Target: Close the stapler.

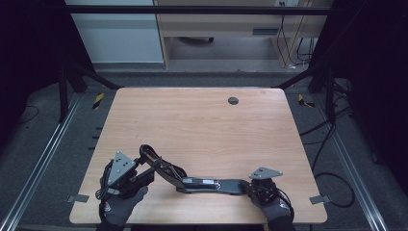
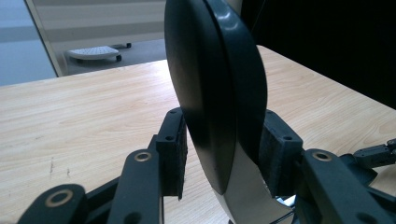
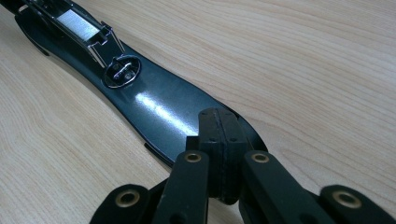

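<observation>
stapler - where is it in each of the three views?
High view: the black stapler lies opened out near the table's front edge, between the two grippers.
Left gripper view: its raised arm stands centre, between the jaws.
Right gripper view: its base runs from upper left to the shut jaws.
Shared landmark: the wooden table.

stapler: one long black plastic-and-metal stapler (image 1: 202, 183), opened out flat, at 6 o'clock on the table | grippers: two black two-jaw grippers, left (image 1: 144, 177) at 7 o'clock, right (image 1: 246, 186) at 5 o'clock | table: one light wooden table (image 1: 202, 120) | grommet: one dark round grommet (image 1: 233, 100) at 12 o'clock
</observation>
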Demonstrator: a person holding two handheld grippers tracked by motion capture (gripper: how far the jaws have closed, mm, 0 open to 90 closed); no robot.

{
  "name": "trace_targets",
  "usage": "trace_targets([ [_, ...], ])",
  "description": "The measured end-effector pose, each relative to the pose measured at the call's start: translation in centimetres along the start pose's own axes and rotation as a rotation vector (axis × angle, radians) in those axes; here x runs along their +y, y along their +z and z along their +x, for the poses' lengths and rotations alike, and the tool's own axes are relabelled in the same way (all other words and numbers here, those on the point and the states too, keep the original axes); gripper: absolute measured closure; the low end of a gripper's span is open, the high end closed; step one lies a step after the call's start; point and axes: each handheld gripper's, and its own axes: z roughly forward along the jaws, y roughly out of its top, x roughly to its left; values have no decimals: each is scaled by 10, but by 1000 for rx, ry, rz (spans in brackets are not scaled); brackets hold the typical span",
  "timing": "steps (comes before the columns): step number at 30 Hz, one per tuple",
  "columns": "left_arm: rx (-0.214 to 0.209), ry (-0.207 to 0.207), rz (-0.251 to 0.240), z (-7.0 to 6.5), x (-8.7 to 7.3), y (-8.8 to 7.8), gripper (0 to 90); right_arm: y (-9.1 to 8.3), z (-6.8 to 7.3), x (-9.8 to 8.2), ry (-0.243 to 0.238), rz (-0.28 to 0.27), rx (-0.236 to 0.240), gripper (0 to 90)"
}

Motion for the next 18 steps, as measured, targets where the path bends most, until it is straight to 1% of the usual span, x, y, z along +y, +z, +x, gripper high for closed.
trace_targets([
  [5, 1, 22, 13, -4, 4, 2, 570, 0, 0, 0, 2, 0, 3, 900],
  [6, 1, 33, 13, -6, 5, 3, 570, 0, -1, 0, 3, -3, 5, 900],
  [9, 0, 47, 13, -9, 7, 4, 572, 0, -1, 0, 3, -3, 5, 900],
  [18, -8, 84, 15, -21, 13, 9, 579, 0, -1, -1, 1, -4, 5, 900],
])
